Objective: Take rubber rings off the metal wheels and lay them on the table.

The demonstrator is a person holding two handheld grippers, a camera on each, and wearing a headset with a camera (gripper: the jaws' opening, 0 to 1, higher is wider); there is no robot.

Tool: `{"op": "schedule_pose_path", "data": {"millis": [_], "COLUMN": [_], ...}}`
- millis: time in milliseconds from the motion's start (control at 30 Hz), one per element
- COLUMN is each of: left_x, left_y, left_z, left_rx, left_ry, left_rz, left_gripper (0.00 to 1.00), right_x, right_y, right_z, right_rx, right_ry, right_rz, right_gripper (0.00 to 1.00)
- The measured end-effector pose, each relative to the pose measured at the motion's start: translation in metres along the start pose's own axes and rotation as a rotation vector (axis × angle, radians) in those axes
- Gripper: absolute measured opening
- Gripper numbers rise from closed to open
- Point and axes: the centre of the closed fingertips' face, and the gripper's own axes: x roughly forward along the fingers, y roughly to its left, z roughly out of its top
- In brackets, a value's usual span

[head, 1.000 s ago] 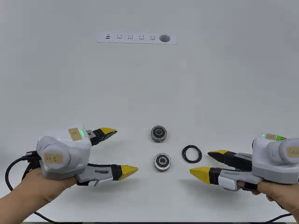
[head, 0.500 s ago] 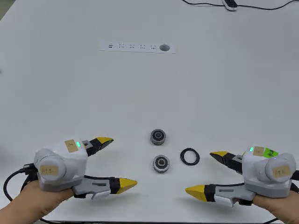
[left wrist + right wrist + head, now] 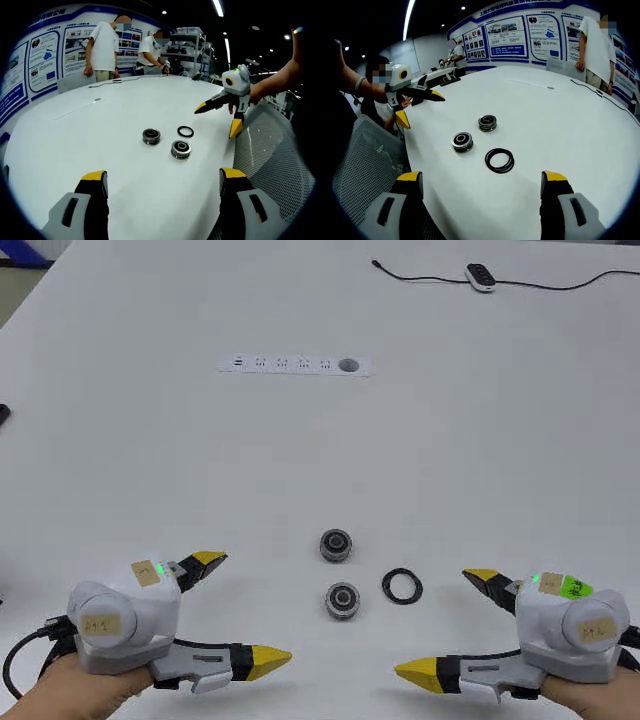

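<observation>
White table carries the far wheel and near wheel at your 12 o'clock. A rubber ring lies at its 3 o'clock, apparently removed. Your left gripper and right gripper flank them, jaws released, empty.

Head view, clock centred on near black-and-silver metal wheel, on white table.
- Second metal wheel near at 12, not touching first.
- Black rubber ring flat on table at 3, touching neither wheel.
- White power strip well away at 12.
- Black handset with cable farthest back, at 1.
- Left gripper at 9, right gripper at 4; near wheel and ring between them.
</observation>
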Motion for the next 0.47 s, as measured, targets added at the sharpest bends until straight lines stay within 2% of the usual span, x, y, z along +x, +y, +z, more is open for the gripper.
{"op": "schedule_pose_path", "data": {"millis": [167, 267, 467], "left_x": [-0.0020, -0.0036, -0.0074], "left_y": [0.0000, 0.0027, 0.0033], "left_z": [0.0014, 0.0018, 0.0095], "left_rx": [-0.004, -0.003, 0.017], "left_ry": [-0.017, -0.022, -0.056], "left_rz": [0.006, 0.022, 0.040], "left_gripper": [1.00, 1.00, 1.00], "right_x": [-0.0021, -0.0037, -0.0062], "right_y": [0.0020, 0.0022, 0.0004], "right_z": [-0.0016, -0.0016, 0.0013], "right_rx": [-0.002, -0.005, -0.005], "right_ry": [0.007, 0.007, -0.006], "right_rz": [-0.006, -0.013, -0.022], "right_gripper": [0.99, 0.99, 0.99]}}
